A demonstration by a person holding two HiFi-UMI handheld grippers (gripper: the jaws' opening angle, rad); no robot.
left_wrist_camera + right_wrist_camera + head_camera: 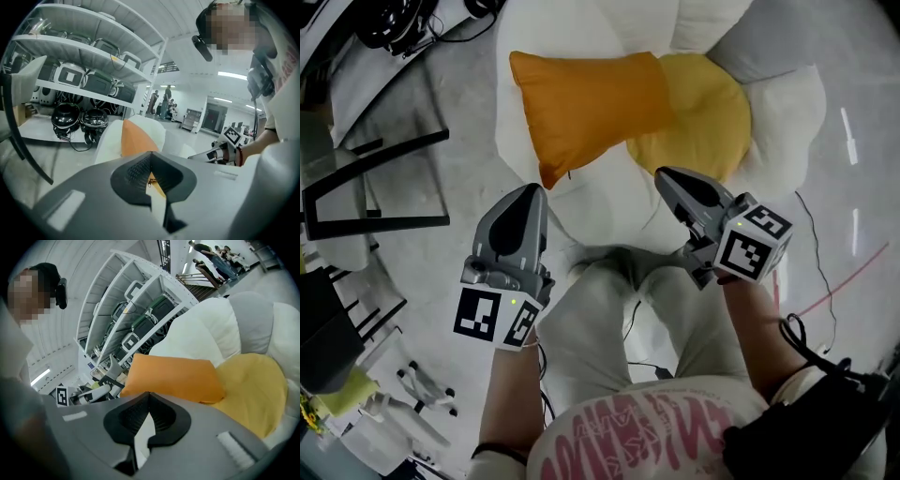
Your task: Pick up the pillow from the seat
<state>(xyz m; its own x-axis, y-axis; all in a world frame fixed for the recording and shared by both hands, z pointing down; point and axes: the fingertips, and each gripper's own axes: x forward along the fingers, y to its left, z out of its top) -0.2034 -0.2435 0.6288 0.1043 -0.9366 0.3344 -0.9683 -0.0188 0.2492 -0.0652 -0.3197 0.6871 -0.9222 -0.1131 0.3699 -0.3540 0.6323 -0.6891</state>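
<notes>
Head view: open gap between pillow (586, 103), left gripper (533, 190); right gripper (662, 174)

**Colours about the seat**

Pillow (586, 103), ahead of both tongs: plain orange. Seat (787, 117): white petals, one grey petal (764, 42) beyond the right tongs (667, 176), mustard-yellow centre cushion (703, 127). Left tongs (531, 191) and right tongs: grey shells, black ribbed pads (136, 171), black-and-white square markers (478, 314). Floor (459, 253): pale grey, glossy. Thin red cable (848, 277) right of the right tongs.
</notes>
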